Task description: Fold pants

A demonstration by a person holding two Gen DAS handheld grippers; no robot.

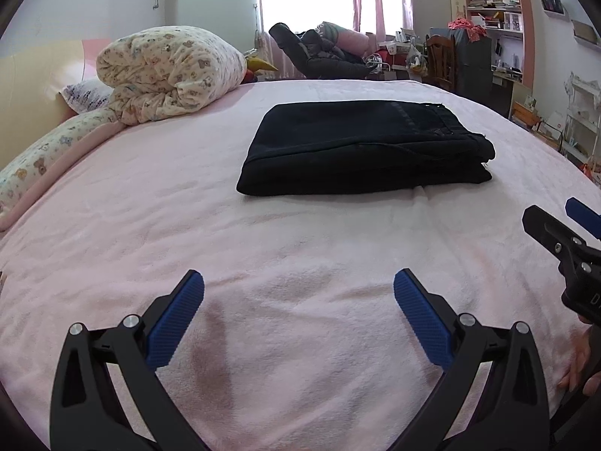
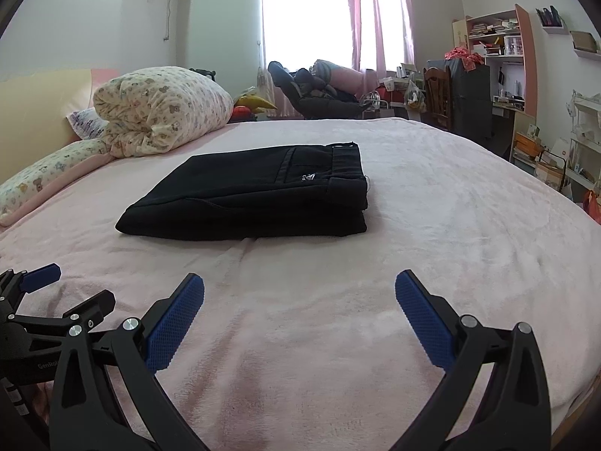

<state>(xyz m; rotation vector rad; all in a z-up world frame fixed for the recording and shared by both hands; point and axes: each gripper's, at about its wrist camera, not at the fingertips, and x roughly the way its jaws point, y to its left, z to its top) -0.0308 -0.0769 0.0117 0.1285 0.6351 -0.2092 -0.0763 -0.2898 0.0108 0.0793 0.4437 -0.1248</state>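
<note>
Black pants [image 1: 360,146] lie folded into a compact rectangle on the pink bed cover [image 1: 263,248], waistband to the right; the right wrist view shows the same pants [image 2: 255,199] with a small white label near the waistband. My left gripper [image 1: 298,285] hovers open over bare cover, well short of the pants, nothing between its blue pads. My right gripper [image 2: 298,285] is open too, also back from the pants. In the left wrist view, the right gripper [image 1: 563,225] shows at the right edge. In the right wrist view, the left gripper [image 2: 56,293] shows at the left edge.
A rolled bear-print quilt [image 1: 169,75] and pillows [image 1: 45,161] sit at the head of the bed on the left. Beyond the far edge stand a dark chair piled with clothes [image 1: 319,52], a wooden chair [image 1: 441,60] and a cluttered desk with shelves [image 1: 496,30]. A hand [image 1: 578,368] shows at lower right.
</note>
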